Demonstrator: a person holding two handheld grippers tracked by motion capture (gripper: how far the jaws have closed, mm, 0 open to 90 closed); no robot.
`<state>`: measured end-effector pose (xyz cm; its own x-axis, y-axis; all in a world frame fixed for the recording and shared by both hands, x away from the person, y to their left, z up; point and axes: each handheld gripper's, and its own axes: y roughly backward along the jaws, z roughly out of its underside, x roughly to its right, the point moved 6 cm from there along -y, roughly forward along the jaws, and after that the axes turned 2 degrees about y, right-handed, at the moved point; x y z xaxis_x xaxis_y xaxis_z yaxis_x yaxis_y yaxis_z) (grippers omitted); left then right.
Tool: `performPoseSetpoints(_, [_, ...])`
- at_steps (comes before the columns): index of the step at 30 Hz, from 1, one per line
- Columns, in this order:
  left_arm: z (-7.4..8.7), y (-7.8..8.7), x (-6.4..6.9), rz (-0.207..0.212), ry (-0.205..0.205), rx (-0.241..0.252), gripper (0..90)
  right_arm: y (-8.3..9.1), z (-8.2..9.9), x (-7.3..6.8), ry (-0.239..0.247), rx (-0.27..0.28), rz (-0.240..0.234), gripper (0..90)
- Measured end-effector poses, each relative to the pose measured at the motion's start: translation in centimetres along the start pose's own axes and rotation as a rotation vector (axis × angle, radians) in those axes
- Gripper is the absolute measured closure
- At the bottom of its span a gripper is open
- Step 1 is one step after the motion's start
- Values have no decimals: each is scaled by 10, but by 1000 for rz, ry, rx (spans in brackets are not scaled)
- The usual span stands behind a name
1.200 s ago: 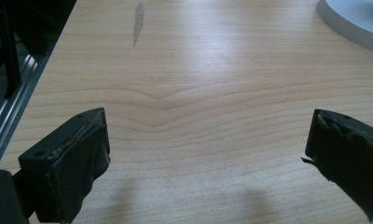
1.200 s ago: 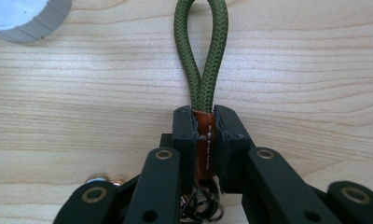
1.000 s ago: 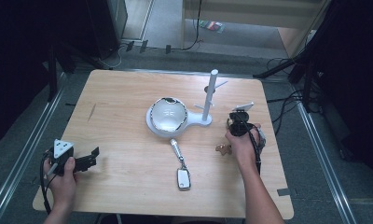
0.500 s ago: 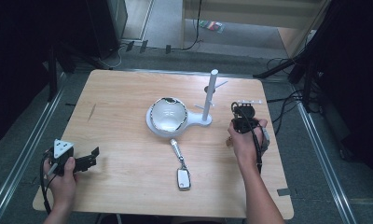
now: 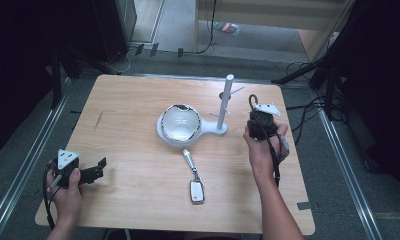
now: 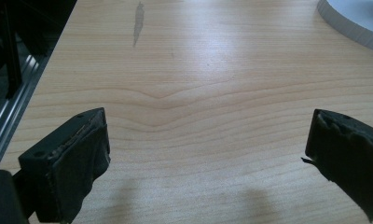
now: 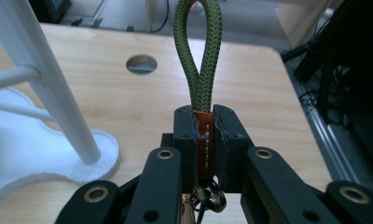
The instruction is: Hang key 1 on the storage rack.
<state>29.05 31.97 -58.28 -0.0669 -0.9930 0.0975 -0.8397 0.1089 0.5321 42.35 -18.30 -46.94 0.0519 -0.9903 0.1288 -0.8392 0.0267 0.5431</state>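
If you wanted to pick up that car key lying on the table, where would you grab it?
Judging by its pose, I'd come straight down on the car key and close across the fob's two long edges: it lies flat, long axis toward the person, nothing beside it. The thin silver strap running up toward the white stand looks floppier to pinch.

Seen along the left gripper: its 2 black jaws rise from the bottom corners, spread wide apart with nothing between them. Bare light wooden table lies beneath. A dark streak marks the wood near the top. A white curved stand base sits at the top right corner.
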Motion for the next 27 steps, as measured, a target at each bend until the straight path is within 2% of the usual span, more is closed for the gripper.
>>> performPoseSetpoints(3, [0, 0, 0, 1, 0, 0, 0, 4, -5, -2, 10, 59, 13, 819])
performPoseSetpoints(11, [0, 0, 0, 1, -1, -1, 0, 8, -13, -6, 45, 145, 44, 818])
performPoseSetpoints(27, [0, 0, 0, 1, 0, -1, 0, 12, -22, -14, 62, 173, 41, 818])
